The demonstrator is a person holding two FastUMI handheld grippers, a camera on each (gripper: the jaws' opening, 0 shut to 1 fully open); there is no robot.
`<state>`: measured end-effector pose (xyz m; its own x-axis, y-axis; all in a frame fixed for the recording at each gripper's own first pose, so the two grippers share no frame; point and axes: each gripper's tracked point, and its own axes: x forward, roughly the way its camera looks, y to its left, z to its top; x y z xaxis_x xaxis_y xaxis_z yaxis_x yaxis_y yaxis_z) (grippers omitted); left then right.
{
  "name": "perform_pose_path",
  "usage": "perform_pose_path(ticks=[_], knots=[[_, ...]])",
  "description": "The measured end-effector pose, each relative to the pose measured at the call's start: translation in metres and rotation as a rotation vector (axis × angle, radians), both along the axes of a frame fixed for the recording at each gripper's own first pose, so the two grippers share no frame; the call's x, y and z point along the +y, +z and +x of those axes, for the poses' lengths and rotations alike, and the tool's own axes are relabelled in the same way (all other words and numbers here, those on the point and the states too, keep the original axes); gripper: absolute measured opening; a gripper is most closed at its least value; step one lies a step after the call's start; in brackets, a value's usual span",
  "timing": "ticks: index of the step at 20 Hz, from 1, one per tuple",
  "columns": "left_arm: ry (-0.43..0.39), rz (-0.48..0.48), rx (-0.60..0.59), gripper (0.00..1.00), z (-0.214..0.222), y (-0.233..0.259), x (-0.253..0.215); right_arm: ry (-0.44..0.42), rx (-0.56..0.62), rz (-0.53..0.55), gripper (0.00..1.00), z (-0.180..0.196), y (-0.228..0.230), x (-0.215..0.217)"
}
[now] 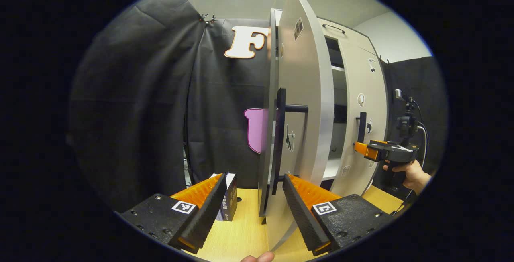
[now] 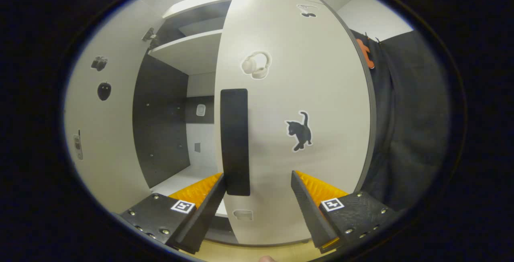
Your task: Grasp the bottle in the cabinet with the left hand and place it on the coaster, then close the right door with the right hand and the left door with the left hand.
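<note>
1. Your right gripper [image 2: 257,198] is spread wide and holds nothing, right up against the right door [image 2: 305,105], with the door's black handle [image 2: 235,141] just above its left finger. Push with one fingertip only and it may slide off the smooth panel, or catch behind the handle and drag the door back open.

2. The right door stands ajar, with the shelves [image 2: 188,51] showing in the gap. Swing it too fast and it could bounce off the frame and stay open.

3. Your left gripper [image 1: 251,206] is also wide open and empty, straddling the lower edge of the left door [image 1: 299,105], which stands nearly edge-on to you. Its handle [image 1: 281,141] sits just above the fingers. Start pushing now and the two doors could meet at the middle. So finish the right one first.

4. The bottle and coaster cannot be made out here. A dark box [image 1: 229,200] stands on the worktop [image 1: 245,222] just behind your left finger [image 1: 207,206], near the left door's foot. If the bottle stands near that spot too, a sweeping door or gripper could knock it, so check before you swing.

5. Your right hand [image 1: 411,173] is close to the right door's front edge. Keep it out of the closing gap.
</note>
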<state>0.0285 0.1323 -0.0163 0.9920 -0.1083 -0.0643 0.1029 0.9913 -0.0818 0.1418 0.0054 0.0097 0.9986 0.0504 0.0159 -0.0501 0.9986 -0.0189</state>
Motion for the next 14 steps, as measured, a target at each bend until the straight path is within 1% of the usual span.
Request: perform_pose_path(ticks=[4,7,8,9,12,14], knots=[[-0.032,0.028,-0.01,0.9,-0.004,0.003,-0.018,-0.005,0.009,0.023,0.98,-0.027,0.0,-0.015],[-0.085,-0.001,-0.002,0.9,-0.001,0.0,-0.039,-0.014,0.005,0.058,0.97,-0.048,0.004,-0.03],[-0.104,-0.012,-0.001,0.86,-0.001,0.0,-0.047,-0.016,0.006,0.069,0.97,-0.053,0.005,-0.035],[-0.118,-0.021,0.0,0.9,-0.001,0.0,-0.055,-0.019,0.006,0.077,0.97,-0.058,0.006,-0.04],[-0.142,-0.016,-0.014,0.9,0.002,0.003,-0.071,-0.036,0.009,0.084,0.99,-0.072,0.006,-0.057],[-0.151,-0.018,-0.021,0.9,0.004,0.003,-0.078,-0.042,0.019,0.099,0.97,-0.08,0.004,-0.065]])
